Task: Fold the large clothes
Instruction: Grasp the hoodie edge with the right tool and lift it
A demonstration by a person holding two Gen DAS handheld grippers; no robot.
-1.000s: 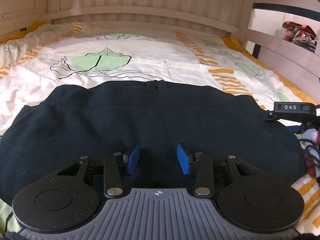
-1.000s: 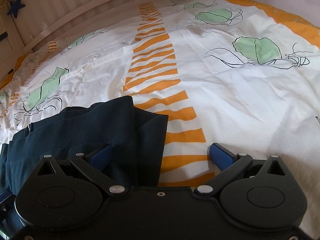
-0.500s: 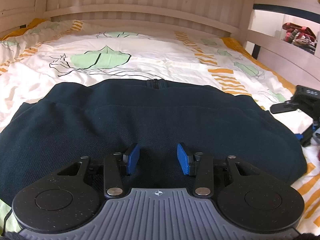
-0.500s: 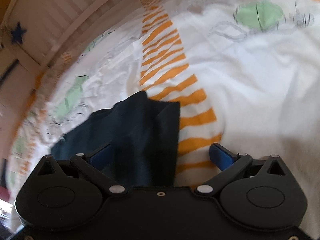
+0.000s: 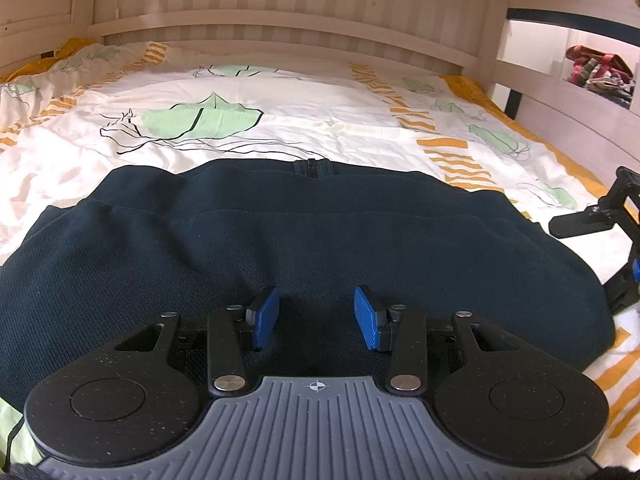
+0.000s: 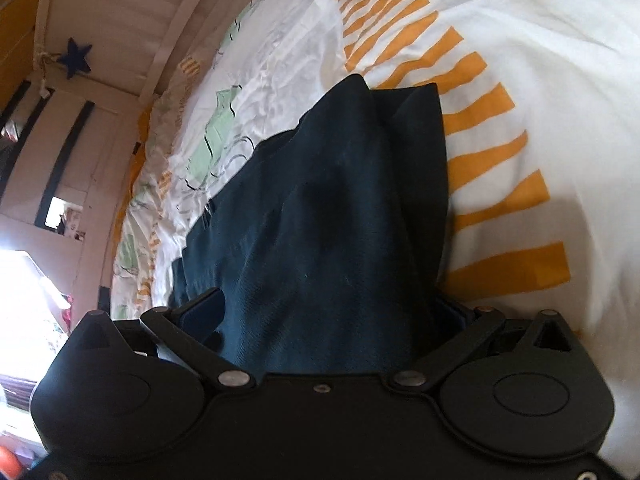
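The dark navy garment (image 5: 304, 240) lies spread on the bed (image 5: 280, 100); the left gripper (image 5: 316, 316) hovers above it, part open and empty; the right gripper (image 6: 332, 320) stands wide, with an edge of the cloth draped between its fingers, grip unclear.

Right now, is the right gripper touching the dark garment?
Touching. The right wrist view shows the dark garment bunched between the right gripper's fingers, draped over both and hiding the pads.
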